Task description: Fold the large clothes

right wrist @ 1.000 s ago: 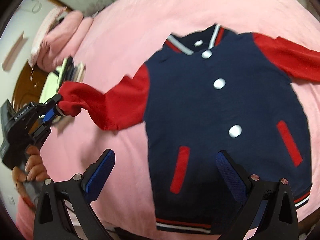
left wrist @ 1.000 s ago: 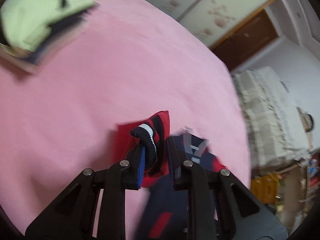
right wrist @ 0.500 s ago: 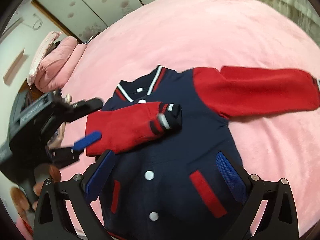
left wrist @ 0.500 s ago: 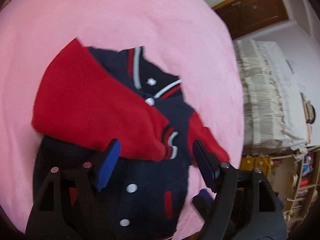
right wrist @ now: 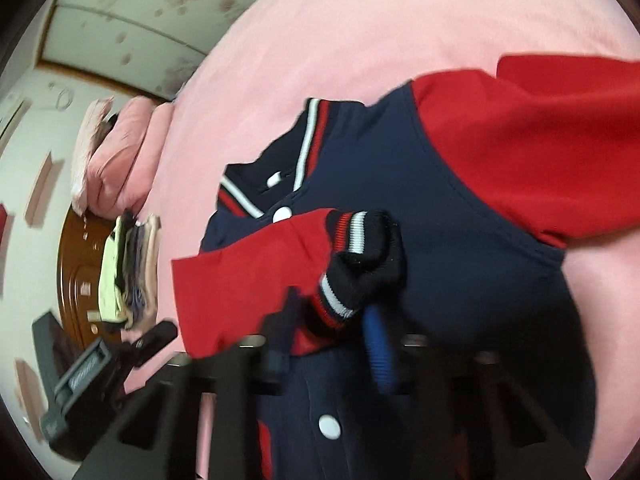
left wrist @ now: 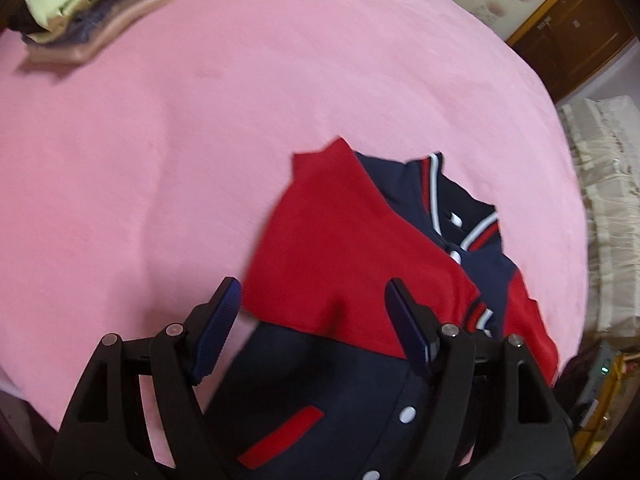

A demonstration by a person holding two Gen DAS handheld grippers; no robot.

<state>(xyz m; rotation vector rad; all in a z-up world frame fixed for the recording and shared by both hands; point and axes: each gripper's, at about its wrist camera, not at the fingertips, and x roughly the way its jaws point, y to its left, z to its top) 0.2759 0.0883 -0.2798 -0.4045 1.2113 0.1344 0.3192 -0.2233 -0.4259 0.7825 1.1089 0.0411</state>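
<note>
Left wrist view: folded clothes stack [left wrist: 100, 12] lies well apart from jacket [left wrist: 360, 260].

pink bed [left wrist: 240, 100], brown wooden door [left wrist: 576, 28].

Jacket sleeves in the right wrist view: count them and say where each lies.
2. One sleeve is folded across the front of the navy jacket; the other sleeve lies stretched out over the pink bedcover.

No legible text; marking on left hand-held gripper [right wrist: 104, 364] body blurred.
</note>
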